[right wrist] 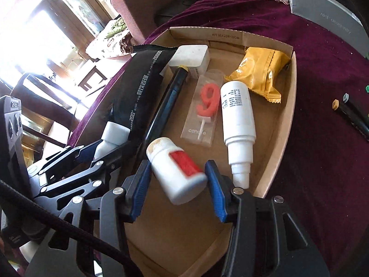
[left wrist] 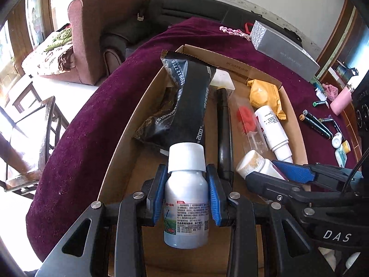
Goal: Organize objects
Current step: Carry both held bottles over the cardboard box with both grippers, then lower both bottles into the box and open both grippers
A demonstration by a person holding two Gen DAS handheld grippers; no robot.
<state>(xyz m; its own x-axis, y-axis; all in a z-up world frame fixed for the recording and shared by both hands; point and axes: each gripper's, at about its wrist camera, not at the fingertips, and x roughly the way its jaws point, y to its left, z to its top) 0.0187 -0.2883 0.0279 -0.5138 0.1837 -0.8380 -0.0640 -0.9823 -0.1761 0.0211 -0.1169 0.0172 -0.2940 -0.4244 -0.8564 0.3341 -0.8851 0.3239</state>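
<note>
My left gripper point(left wrist: 186, 170) is shut on a silver bottle point(left wrist: 186, 210) with a white cap, held upright above the near left part of the open cardboard box point(left wrist: 129, 124). My right gripper point(right wrist: 177, 165) has a small white bottle with a red label point(right wrist: 177, 173) tilted between its blue pads, which touch it on both sides, low over the box floor point(right wrist: 175, 226). In the box lie a black sachet point(right wrist: 140, 87), a black pen point(right wrist: 166, 106), a red "9" candle packet point(right wrist: 205, 108), a white spray bottle point(right wrist: 237, 124), a yellow packet point(right wrist: 258, 73) and a white block point(right wrist: 191, 56).
The box sits on a purple cloth point(right wrist: 322, 138). Black markers point(right wrist: 352, 115) lie on the cloth to its right, with a grey carton point(left wrist: 283, 48) and a bead string point(left wrist: 233, 31) beyond. An armchair point(left wrist: 92, 34) stands past the table's left edge.
</note>
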